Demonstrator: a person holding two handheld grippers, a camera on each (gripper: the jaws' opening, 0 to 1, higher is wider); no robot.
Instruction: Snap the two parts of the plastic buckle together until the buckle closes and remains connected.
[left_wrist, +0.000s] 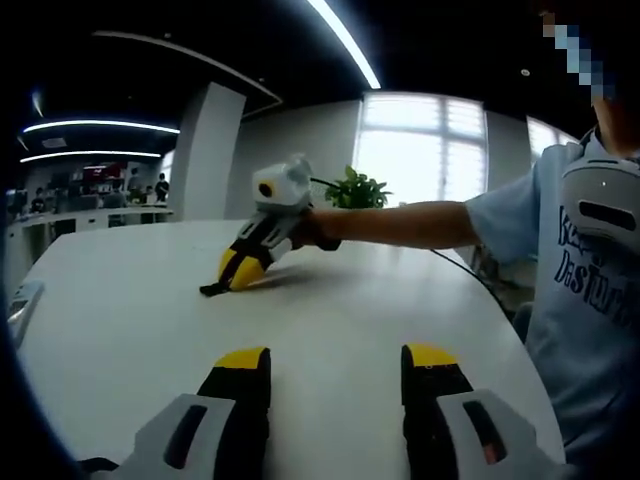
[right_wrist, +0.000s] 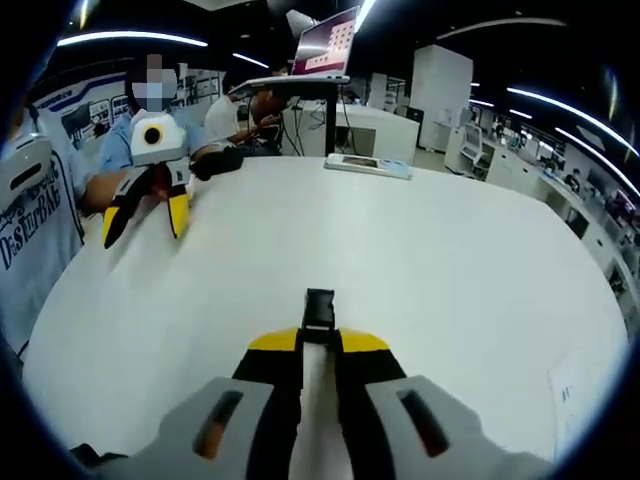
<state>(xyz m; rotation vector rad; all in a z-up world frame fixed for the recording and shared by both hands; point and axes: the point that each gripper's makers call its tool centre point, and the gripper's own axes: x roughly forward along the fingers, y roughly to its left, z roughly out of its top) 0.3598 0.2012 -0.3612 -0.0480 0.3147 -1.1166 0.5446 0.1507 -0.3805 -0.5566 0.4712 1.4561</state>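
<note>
Black plastic, small and blocky, is what can be made out of the buckle part (right_wrist: 319, 308); it is clamped between the nearly closed yellow-tipped jaws of the right gripper (right_wrist: 319, 342) and juts out just past them, low over the white table (right_wrist: 450, 260). In the left gripper view the same gripper (left_wrist: 232, 272) is seen tilted down to the tabletop with a dark piece (left_wrist: 213, 289) at its tips. The left gripper (left_wrist: 336, 362) is held with its jaws wide apart and nothing between them; it is also seen across the table (right_wrist: 146, 212). Bare tabletop lies all around. A flat device (right_wrist: 367, 165) lies near the far edge.
</note>
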